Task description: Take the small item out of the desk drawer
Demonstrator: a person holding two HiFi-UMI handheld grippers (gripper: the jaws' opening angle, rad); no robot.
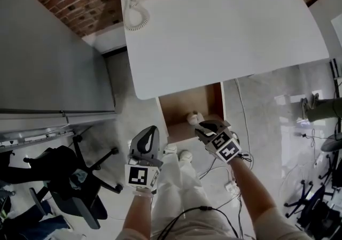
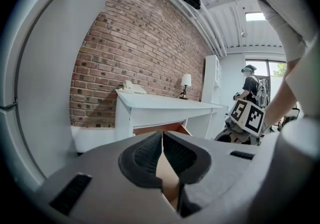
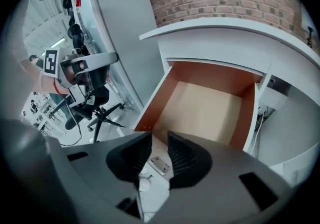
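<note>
Head view: the left gripper (image 1: 147, 133) is hanging over the floor (image 1: 128, 116), left of the open drawer (image 1: 184, 100), with its jaws pressing together on nothing.

Moving right, the small item (image 1: 193, 118) is lying on the drawer's bottom near the front, clear of the tabletop (image 1: 224, 25) edge above.

- **Handling:** I am judging it light and stiff, probably smooth, and likely to roll or skid if nudged. I am thinking a gentle pinch from above, across its middle, is suiting it best.
- **Look:** it is showing as a pale, rounded lump, too small to read further.

Further right, the right gripper (image 1: 206, 126) is hovering just beside the item at the drawer's front. Its jaws are standing a little apart, with nothing pinched between the pads.
</note>
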